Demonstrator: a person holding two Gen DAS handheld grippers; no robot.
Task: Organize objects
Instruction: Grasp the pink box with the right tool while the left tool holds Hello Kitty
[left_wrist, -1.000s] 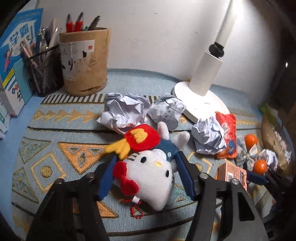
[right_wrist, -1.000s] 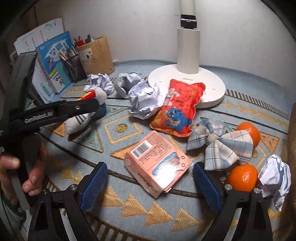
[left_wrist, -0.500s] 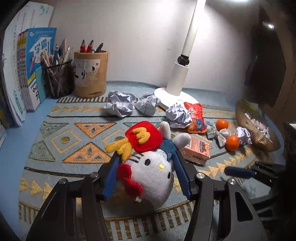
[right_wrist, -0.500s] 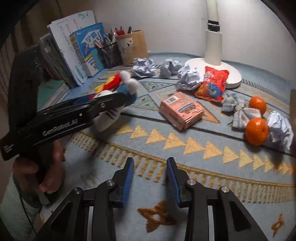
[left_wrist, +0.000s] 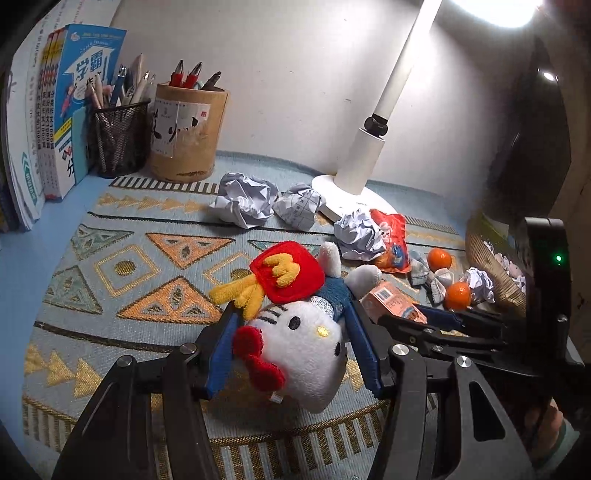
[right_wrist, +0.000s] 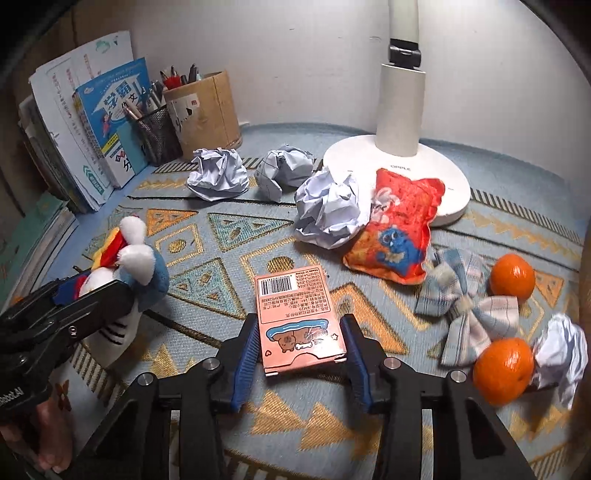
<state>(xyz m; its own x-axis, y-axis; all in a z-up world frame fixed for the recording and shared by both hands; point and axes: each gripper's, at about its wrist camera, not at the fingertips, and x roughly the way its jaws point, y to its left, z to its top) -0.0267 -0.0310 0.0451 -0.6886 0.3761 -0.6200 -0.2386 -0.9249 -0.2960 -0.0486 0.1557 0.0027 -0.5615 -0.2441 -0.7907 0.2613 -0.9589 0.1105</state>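
While left jaws clamp plush cat (left_wrist: 295, 343), pink box (right_wrist: 299, 317) between right jaws.

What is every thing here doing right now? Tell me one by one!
Left hand-held gripper: shut on plush cat.
Plush cat: squeezed between the pads.
Right hand-held gripper: open, pads beside pink box.
Pink box: flat on mat, barcode up.
Lamp: upright, lit.
Paper balls: crumpled, on mat.
Oranges: whole, on mat.
Snack bag: lying against lamp base.
Bow: lying flat.
Pen cups: upright, holding pens.
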